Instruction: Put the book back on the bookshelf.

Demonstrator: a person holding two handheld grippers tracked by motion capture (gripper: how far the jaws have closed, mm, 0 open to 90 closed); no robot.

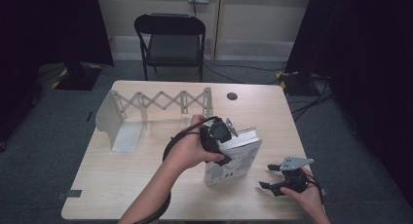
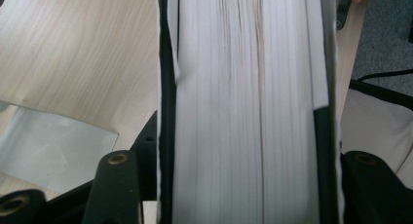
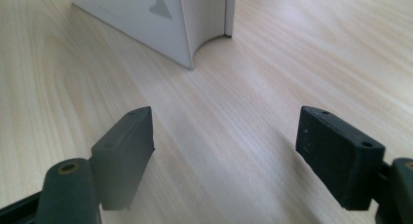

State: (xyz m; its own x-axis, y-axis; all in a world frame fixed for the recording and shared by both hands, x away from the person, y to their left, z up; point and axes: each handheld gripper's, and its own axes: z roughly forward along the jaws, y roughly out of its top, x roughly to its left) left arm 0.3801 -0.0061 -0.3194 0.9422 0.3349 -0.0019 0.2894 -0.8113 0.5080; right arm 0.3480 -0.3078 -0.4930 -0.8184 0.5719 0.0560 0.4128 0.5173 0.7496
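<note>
A thick white book [image 1: 233, 163] stands on its lower edge on the wooden table [image 1: 122, 185], a little right of the middle and slightly tilted. My left gripper [image 1: 225, 139] comes down over its top, one black jaw lying against each cover. In the left gripper view the page block of the book [image 2: 243, 107] runs between the jaws of the left gripper [image 2: 243, 63], with no gap that I can see. Low over the table at the front right, my right gripper [image 1: 267, 177] is open and holds nothing. In the right gripper view the right gripper [image 3: 226, 131] faces a bottom corner of the book [image 3: 146, 19] farther off.
A white folding lattice rack [image 1: 160, 101] stands at the back left of the table, ending in a metal bookend plate [image 1: 117, 129]. A round cable hole [image 1: 232, 96] lies near the back edge. A black chair [image 1: 170, 39] is behind the table. The table's right edge is near my right hand.
</note>
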